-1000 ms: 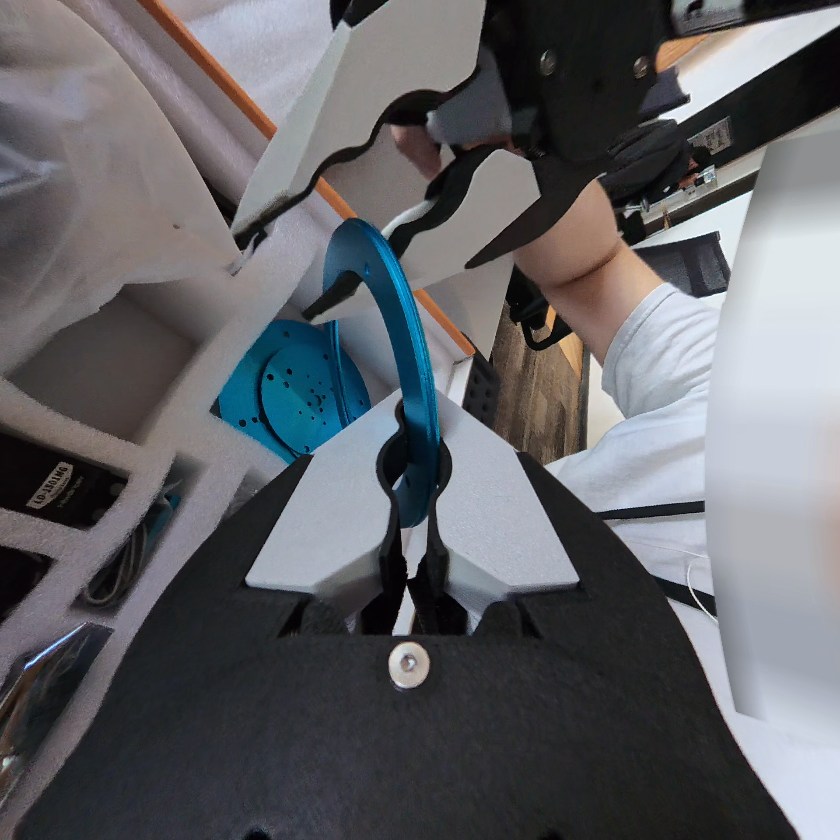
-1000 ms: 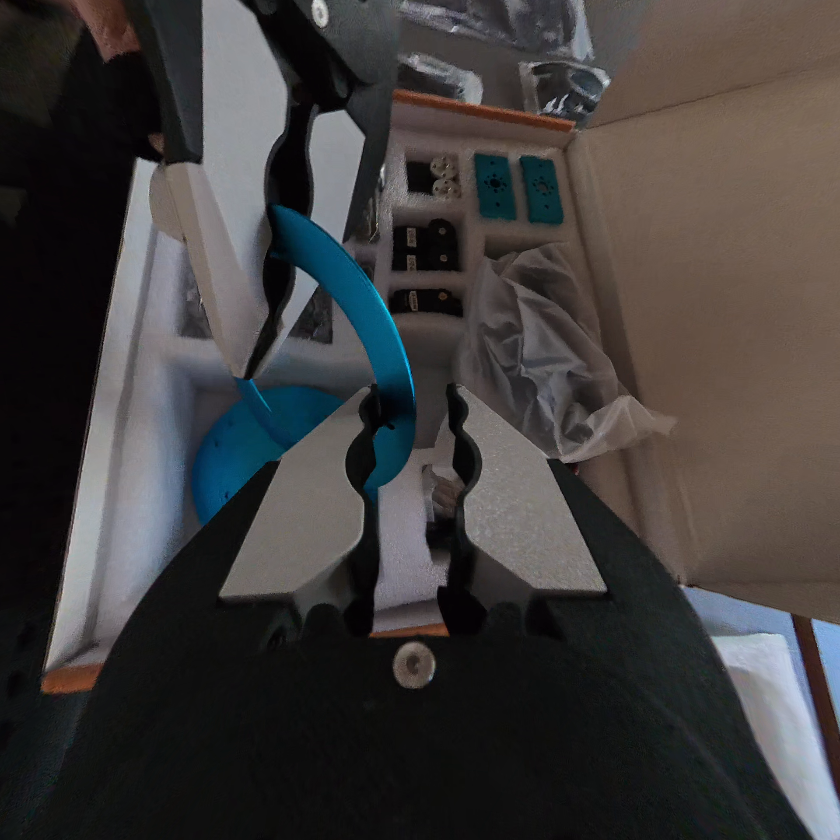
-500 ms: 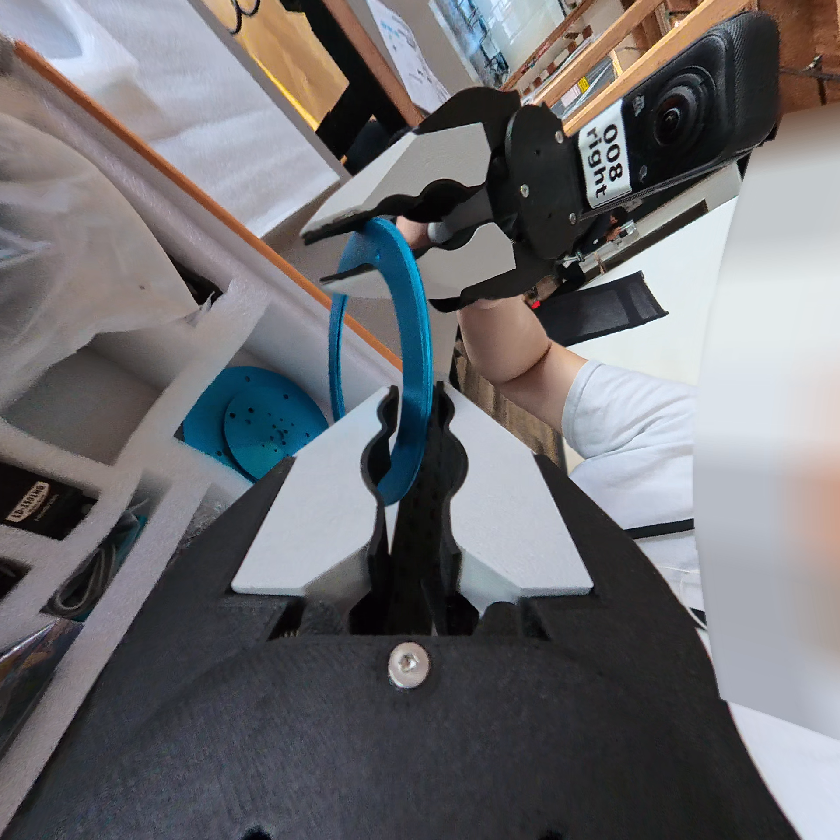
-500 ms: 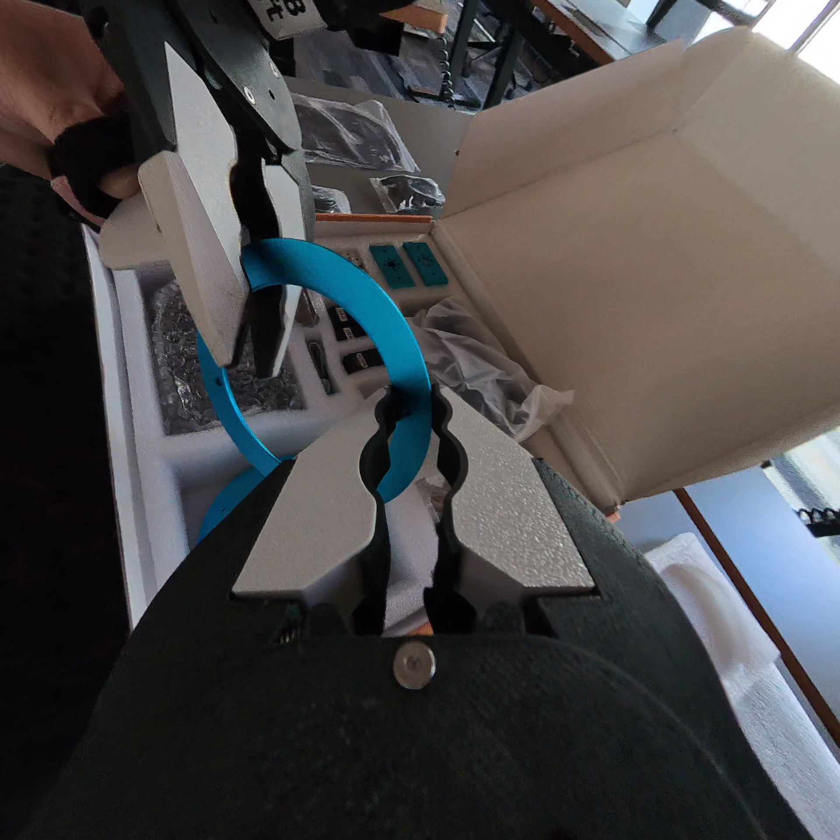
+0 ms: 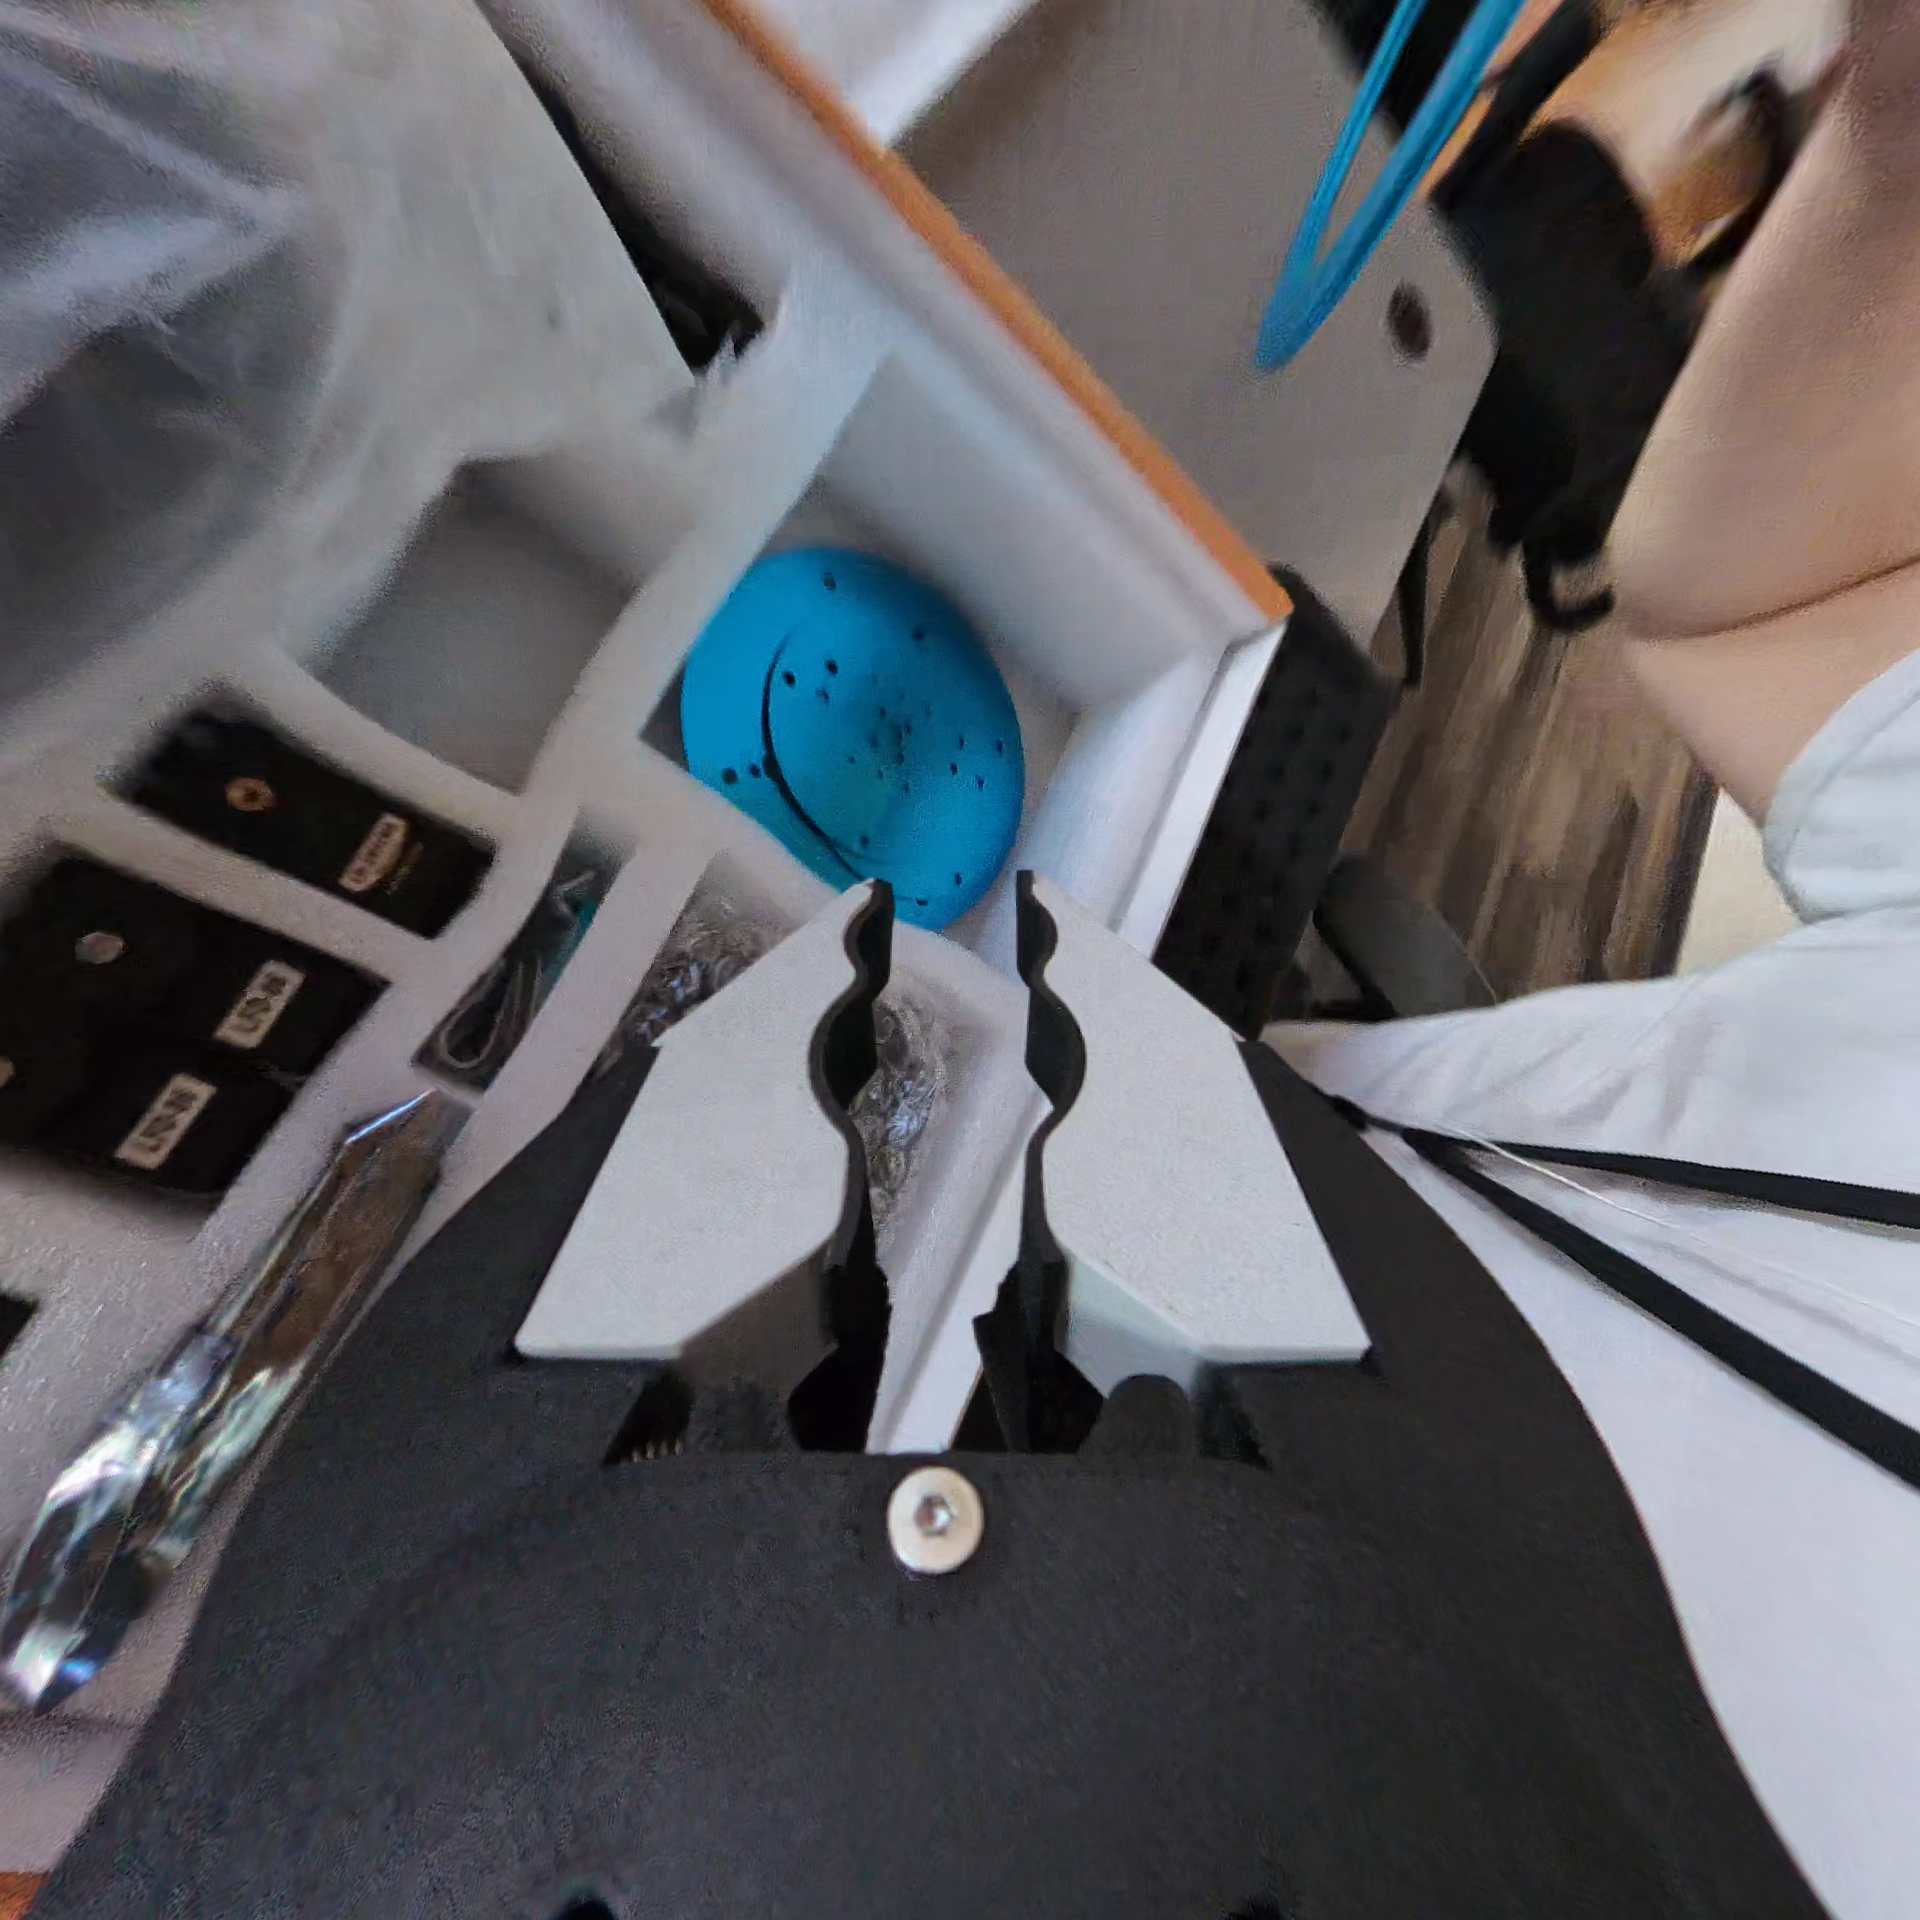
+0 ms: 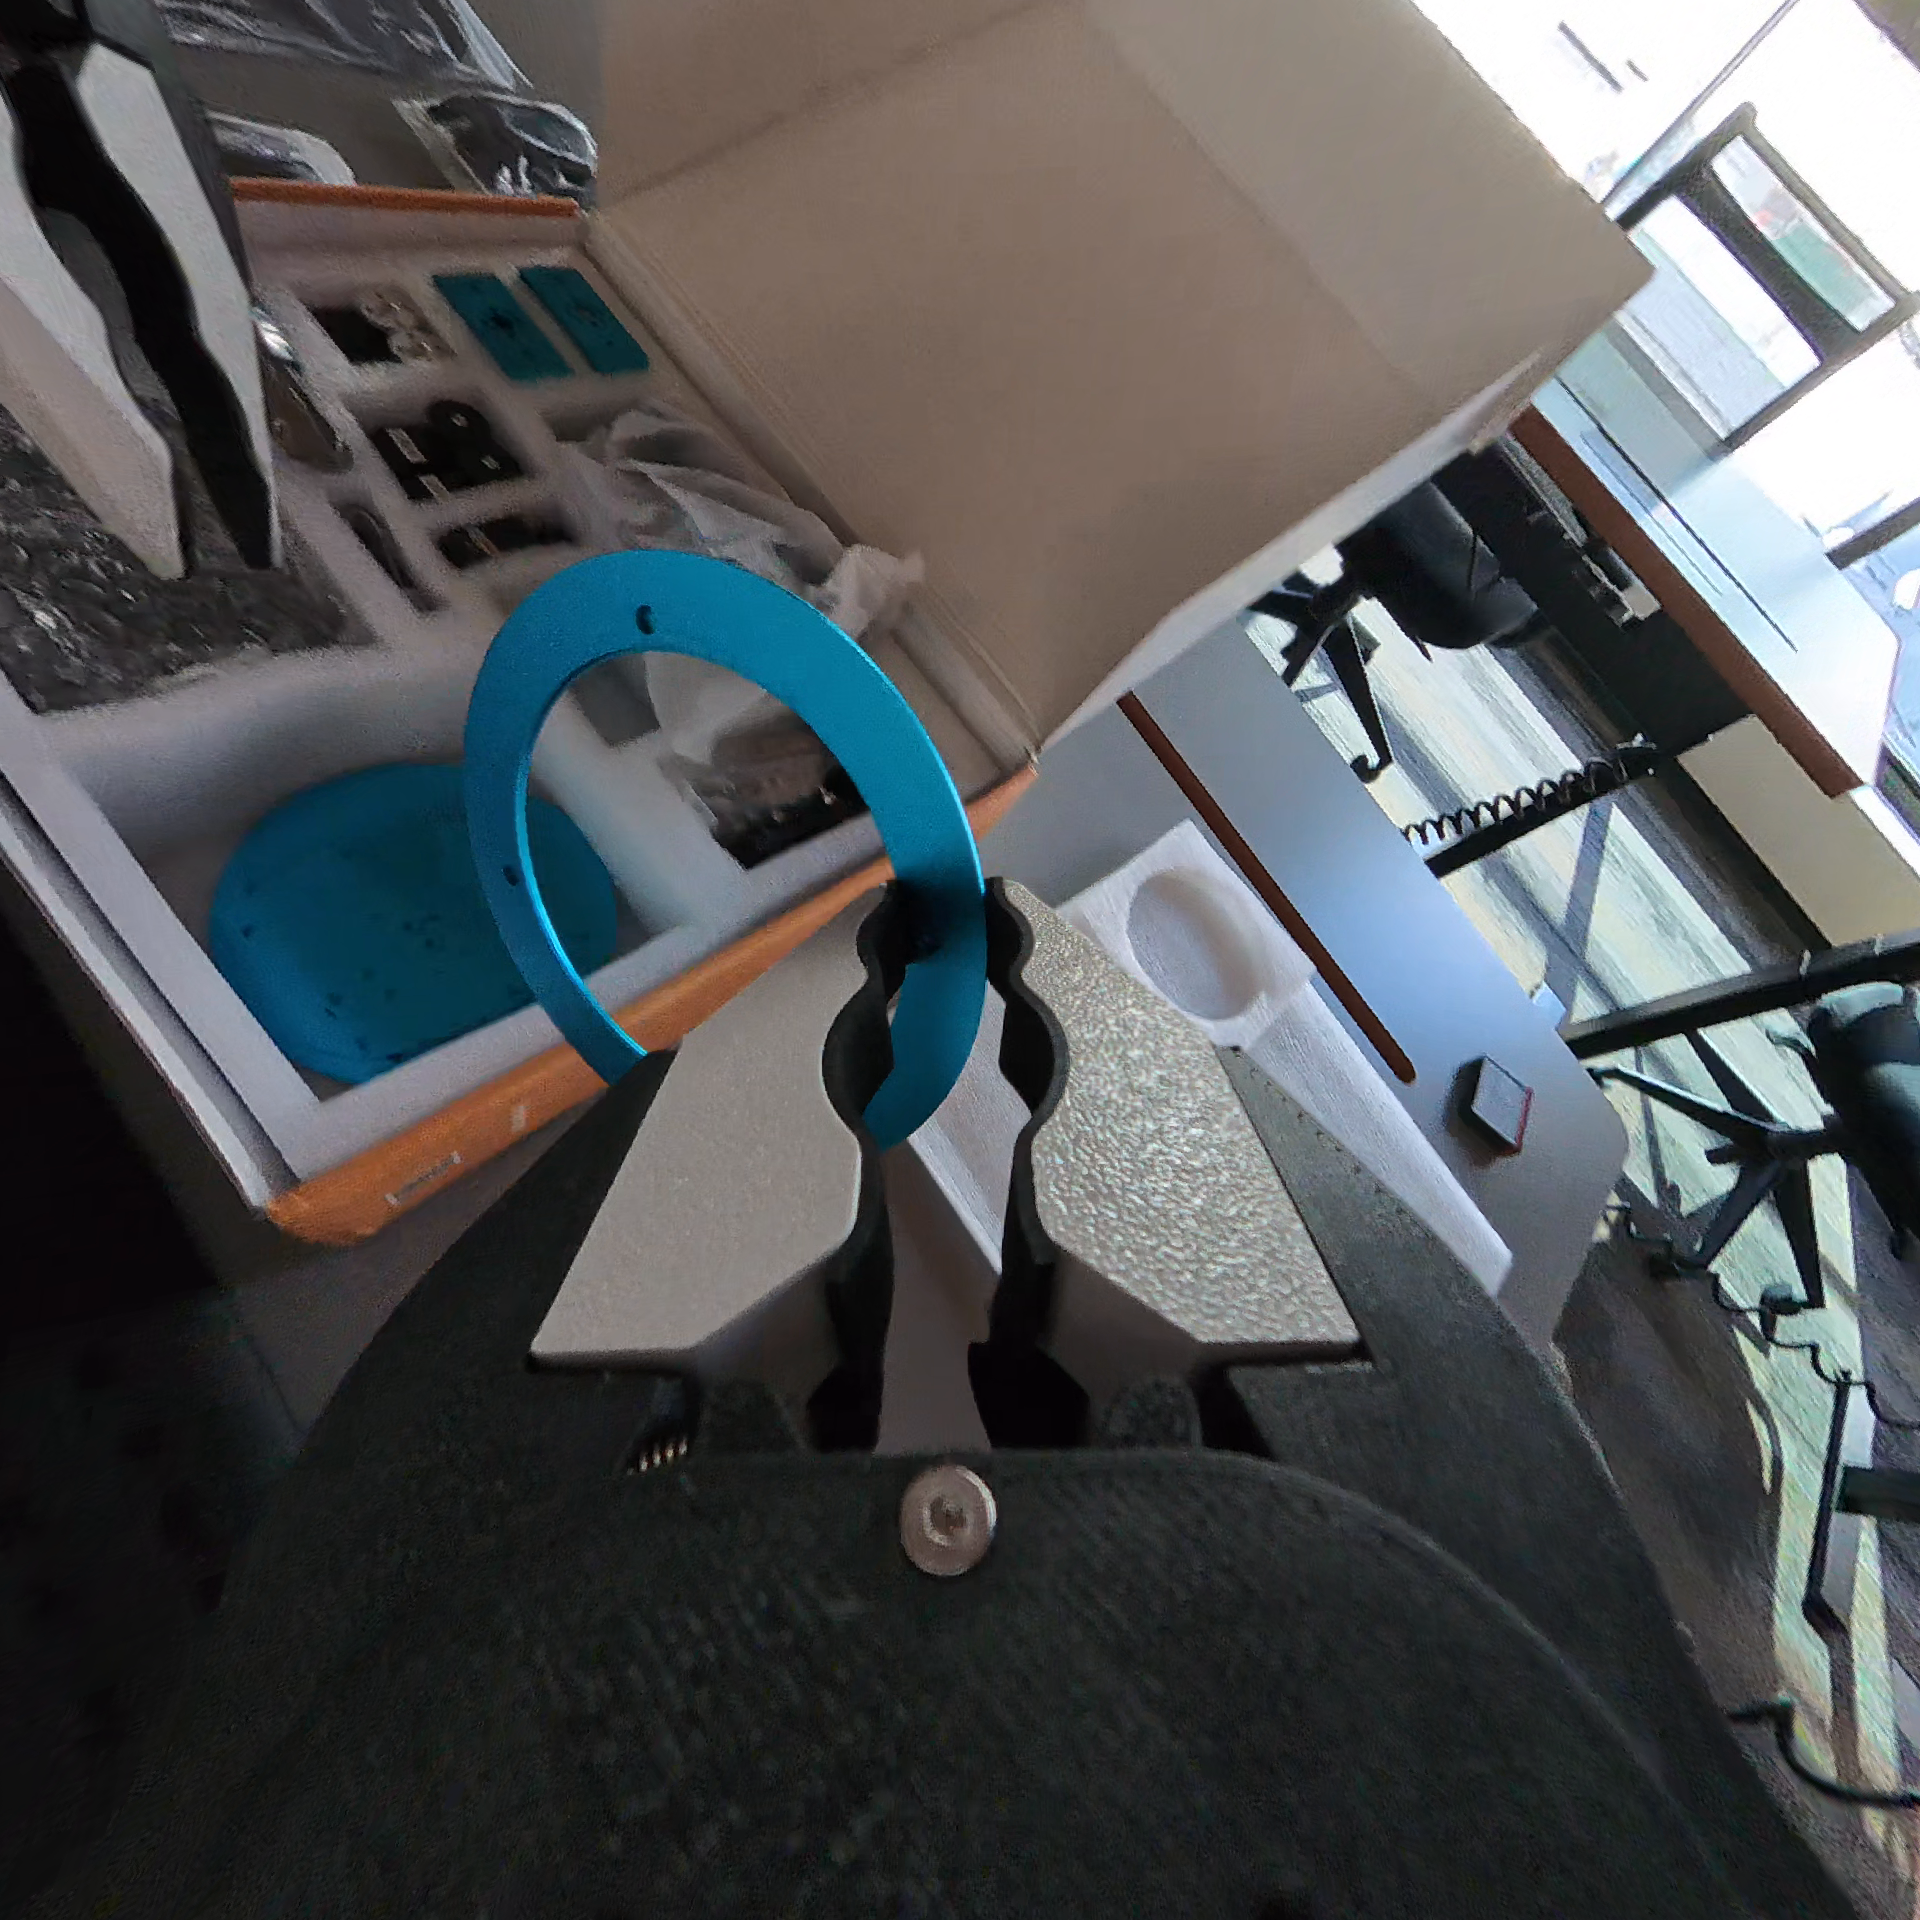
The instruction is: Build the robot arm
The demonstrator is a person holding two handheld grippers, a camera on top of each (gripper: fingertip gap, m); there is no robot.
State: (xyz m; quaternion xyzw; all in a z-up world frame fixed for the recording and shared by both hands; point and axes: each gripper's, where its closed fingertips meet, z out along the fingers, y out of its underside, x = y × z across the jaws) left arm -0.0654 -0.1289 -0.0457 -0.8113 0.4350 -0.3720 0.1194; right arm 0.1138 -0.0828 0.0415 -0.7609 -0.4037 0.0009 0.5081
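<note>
Left tongs (image 5: pixel 948 904) spread, empty, over blue discs (image 5: pixel 862 732) in foam tray (image 5: pixel 966 488) of open box (image 6: pixel 935 343). Right tongs (image 6: pixel 940 904) pinching blue ring (image 6: pixel 727 665), held clear above box edge over table (image 6: pixel 1299 831).

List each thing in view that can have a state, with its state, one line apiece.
left gripper: open, empty, above the foam tray
right gripper: shut on the blue ring
blue ring: held upright, lifted clear of the box
blue discs: stacked, lying in a foam compartment
cardboard box: open on the table, lid flap raised
black modules: seated in foam slots
</note>
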